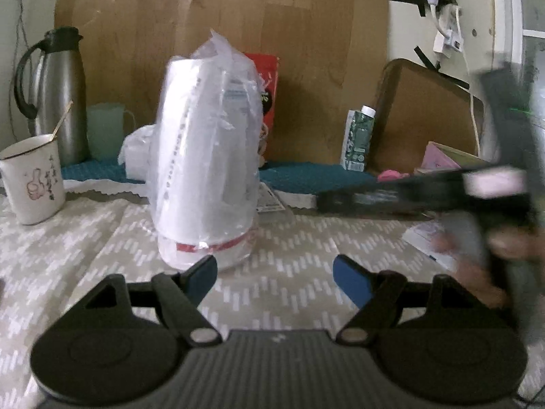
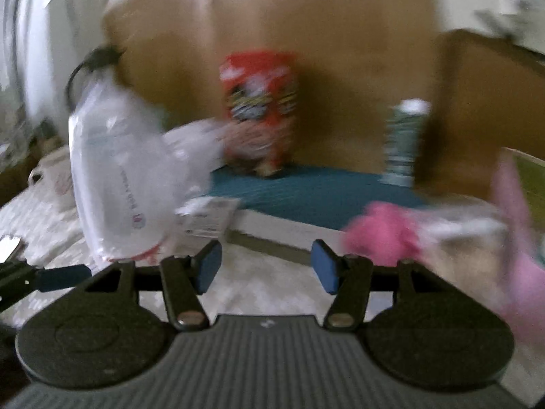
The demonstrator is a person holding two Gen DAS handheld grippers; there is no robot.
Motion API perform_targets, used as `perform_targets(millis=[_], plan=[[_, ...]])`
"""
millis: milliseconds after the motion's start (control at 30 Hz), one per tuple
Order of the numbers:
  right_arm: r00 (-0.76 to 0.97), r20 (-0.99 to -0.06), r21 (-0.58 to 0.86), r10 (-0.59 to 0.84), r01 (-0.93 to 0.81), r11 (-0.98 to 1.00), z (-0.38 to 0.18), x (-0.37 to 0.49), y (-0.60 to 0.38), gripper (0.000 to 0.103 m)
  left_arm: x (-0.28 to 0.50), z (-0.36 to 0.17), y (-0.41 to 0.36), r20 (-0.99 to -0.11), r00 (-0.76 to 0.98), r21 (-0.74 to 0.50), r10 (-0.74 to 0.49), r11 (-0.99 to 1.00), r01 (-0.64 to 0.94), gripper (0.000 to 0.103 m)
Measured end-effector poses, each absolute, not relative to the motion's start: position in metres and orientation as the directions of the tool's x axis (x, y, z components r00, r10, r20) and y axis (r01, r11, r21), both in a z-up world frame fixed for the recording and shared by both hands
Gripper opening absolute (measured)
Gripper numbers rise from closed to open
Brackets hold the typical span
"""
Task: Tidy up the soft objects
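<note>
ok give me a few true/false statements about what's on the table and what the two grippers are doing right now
1. The left gripper holds nothing between its fingers. True.
2. The plastic-wrapped white stack lies flat on the table. False: it stands upright.
3. The mug has a stick or spoon in it. True.
4. The right gripper is clamped on the pink soft item. False: its jaws are open and empty, the pink item lying beyond them.
5. The steel thermos stands right of the green carton. False: it stands far left.
</note>
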State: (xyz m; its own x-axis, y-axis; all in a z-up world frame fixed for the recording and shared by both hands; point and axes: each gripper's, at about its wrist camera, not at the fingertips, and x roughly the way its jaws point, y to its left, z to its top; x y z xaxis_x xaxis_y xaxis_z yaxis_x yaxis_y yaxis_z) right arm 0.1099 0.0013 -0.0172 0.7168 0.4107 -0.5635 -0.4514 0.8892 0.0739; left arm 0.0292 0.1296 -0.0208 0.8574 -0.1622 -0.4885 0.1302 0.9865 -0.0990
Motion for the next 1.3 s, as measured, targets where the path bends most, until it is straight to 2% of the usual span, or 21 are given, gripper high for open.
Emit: perform_targets(millis=[100, 233, 467, 633, 767, 800, 867, 933, 1000, 1300], plan=[[0.664, -0.625, 0.157, 0.411, -0.408, 0.899, -0.027, 0.152, 0.013, 0.060, 0.029, -0.020, 0.127, -0.476, 0.861, -0.101, -0.179, 0.984, 0.148, 0.078], [0.603, -0.653, 0.270, 0.459, -0.381, 0.884, -0.032, 0.198, 0.023, 0.061, 0.025, -0.020, 0.125, -0.448, 0.874, -0.101, -0.187, 0.982, 0.158, 0.078], [0.537, -0.693, 0.250, 0.480, -0.446, 0.859, -0.038, 0.236, 0.054, 0.064, 0.021, -0.020, 0.124, -0.431, 0.882, -0.107, -0.192, 0.981, 0.161, 0.078], [0.530, -0.693, 0.213, 0.489, -0.498, 0.841, -0.040, 0.246, 0.072, 0.079, 0.023, -0.020, 0.127, -0.439, 0.878, -0.123, -0.193, 0.980, 0.154, 0.079], [0.576, -0.674, 0.111, 0.463, -0.540, 0.834, -0.045, 0.238, 0.082, 0.079, 0.024, -0.021, 0.127, -0.445, 0.874, -0.134, -0.194, 0.980, 0.150, 0.080], [0.584, -0.667, 0.111, 0.463, -0.537, 0.836, -0.046, 0.236, 0.080, 0.077, 0.024, -0.020, 0.127, -0.446, 0.874, -0.135, -0.194, 0.980, 0.149, 0.080], [0.604, -0.655, 0.101, 0.455, -0.526, 0.844, -0.044, 0.232, 0.073, 0.066, 0.024, -0.021, 0.128, -0.449, 0.872, -0.137, -0.193, 0.980, 0.147, 0.081], [0.617, -0.649, 0.104, 0.445, -0.508, 0.855, -0.042, 0.229, 0.064, 0.042, 0.025, -0.021, 0.128, -0.457, 0.869, -0.135, -0.192, 0.980, 0.146, 0.081], [0.641, -0.644, 0.073, 0.418, -0.492, 0.868, -0.039, 0.220, 0.055, 0.030, 0.028, -0.022, 0.127, -0.472, 0.860, -0.132, -0.191, 0.981, 0.145, 0.081], [0.671, -0.627, 0.022, 0.395, -0.492, 0.870, -0.039, 0.169, 0.016, 0.029, 0.051, -0.028, 0.129, -0.585, 0.796, -0.144, -0.155, 0.986, 0.086, 0.083]])
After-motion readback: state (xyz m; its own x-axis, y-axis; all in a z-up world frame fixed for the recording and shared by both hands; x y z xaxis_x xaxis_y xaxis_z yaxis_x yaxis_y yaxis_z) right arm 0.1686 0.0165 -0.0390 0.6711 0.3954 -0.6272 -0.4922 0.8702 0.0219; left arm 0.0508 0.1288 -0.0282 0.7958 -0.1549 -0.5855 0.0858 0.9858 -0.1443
